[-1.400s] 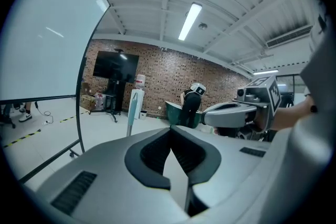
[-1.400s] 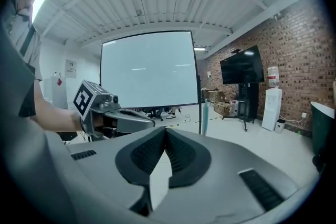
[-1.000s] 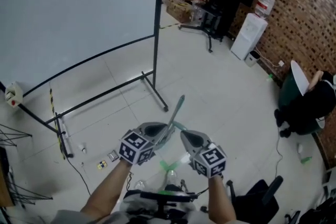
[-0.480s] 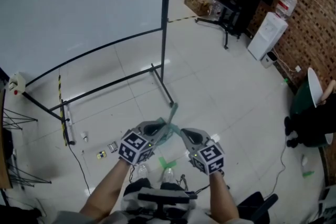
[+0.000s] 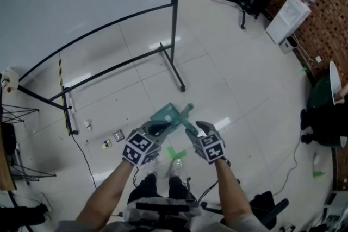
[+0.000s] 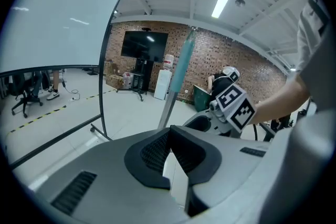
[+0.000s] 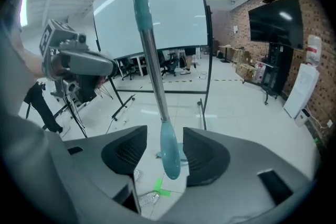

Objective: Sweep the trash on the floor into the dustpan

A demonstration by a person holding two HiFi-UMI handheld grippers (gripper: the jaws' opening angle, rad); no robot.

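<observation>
While my right gripper (image 7: 165, 139) has just been opening, its own view shows the jaws wide, with the teal end of a pole (image 7: 152, 71) hanging between them and touching neither pad. My left gripper (image 6: 169, 132) is fully closed in its view. The pole rises right behind the tips there, and I can't tell if it's pinched.

The head view adds what neither gripper view gives clearly: the teal dustpan (image 5: 166, 114) just ahead of my left tips. Whether it rests on the tiles I can't tell. It also shows small scraps (image 5: 111, 139) on the floor well to its left, near the foot of the whiteboard (image 5: 81, 2).

The right gripper view shows up close clear bottles (image 7: 148, 198) and green tape (image 7: 160, 187) on the floor below the jaws. Each gripper view catches the other gripper's marker cube beside the pole.
</observation>
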